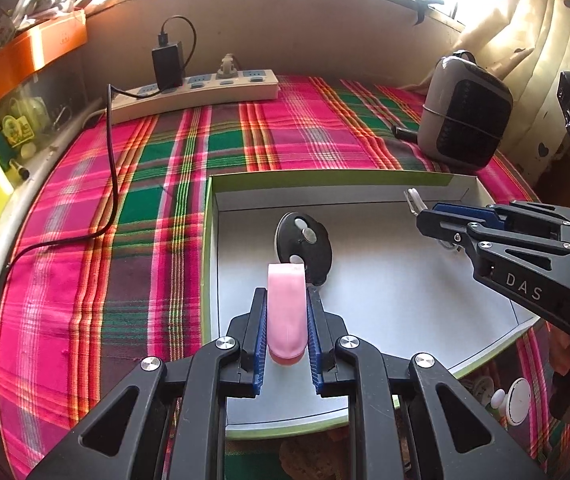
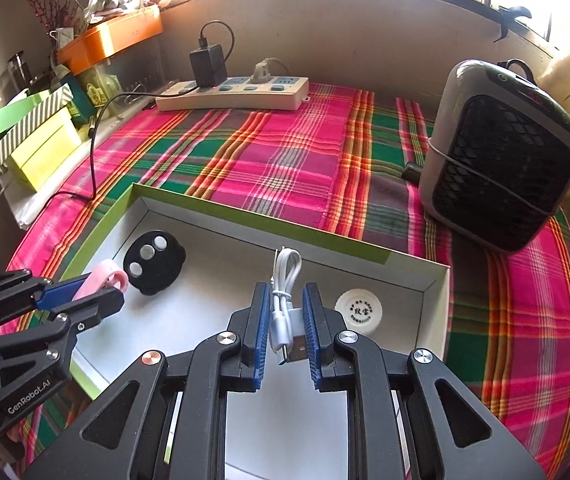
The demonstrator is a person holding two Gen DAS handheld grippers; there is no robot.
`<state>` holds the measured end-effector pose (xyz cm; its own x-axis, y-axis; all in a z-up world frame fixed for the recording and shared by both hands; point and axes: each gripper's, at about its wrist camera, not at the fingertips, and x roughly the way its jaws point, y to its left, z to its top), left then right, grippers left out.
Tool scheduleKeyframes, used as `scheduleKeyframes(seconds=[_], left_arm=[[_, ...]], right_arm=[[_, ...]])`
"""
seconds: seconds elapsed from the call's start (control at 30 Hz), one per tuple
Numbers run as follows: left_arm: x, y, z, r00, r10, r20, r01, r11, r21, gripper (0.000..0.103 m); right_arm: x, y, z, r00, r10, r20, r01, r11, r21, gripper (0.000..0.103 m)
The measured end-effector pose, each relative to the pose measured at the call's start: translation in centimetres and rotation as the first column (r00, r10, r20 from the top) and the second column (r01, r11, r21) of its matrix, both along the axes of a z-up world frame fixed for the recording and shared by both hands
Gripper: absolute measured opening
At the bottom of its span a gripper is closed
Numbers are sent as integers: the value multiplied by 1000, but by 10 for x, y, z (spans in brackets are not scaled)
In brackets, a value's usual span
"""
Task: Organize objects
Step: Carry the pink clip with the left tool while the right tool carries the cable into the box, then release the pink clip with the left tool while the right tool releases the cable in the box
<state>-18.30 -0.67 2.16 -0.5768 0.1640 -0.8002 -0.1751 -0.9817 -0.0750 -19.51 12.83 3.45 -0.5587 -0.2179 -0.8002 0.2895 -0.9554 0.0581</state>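
In the left wrist view, the left gripper (image 1: 285, 312) sits at lower centre, clamped on a pink silicone loop (image 1: 286, 312) that stands up between its blue pads, above the white floor of a shallow green-edged box (image 1: 207, 264). The loop looks light and soft, so it would likely bend under a hard squeeze; a hold across its flat sides, as here, seems safest. In the right wrist view, the right gripper (image 2: 285, 320) at lower centre is closed on a coiled white USB cable (image 2: 283, 300), gripped near its tied bundle with the plugs hanging toward the camera. The cable is limp and light, best held at the bundle. A black round disc (image 2: 154, 262) and a white round cap (image 2: 358, 311) lie in the box on the plaid-covered desk (image 2: 269, 160).
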Motion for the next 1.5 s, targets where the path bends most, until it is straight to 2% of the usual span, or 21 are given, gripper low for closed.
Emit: scheduleKeyframes(seconds=[1.13,1.5], left_arm=[[-6,4,-5,1000,-11,11,11,1000,-8,17],[-5,7,-5,1000,-20,12,20,1000,-1,25]], right_arm=[[-10,-3,-12,999,0,34,0,1000,-2,18],[-9,-3,-9,1000,-11,26,11,1000,-4,19]])
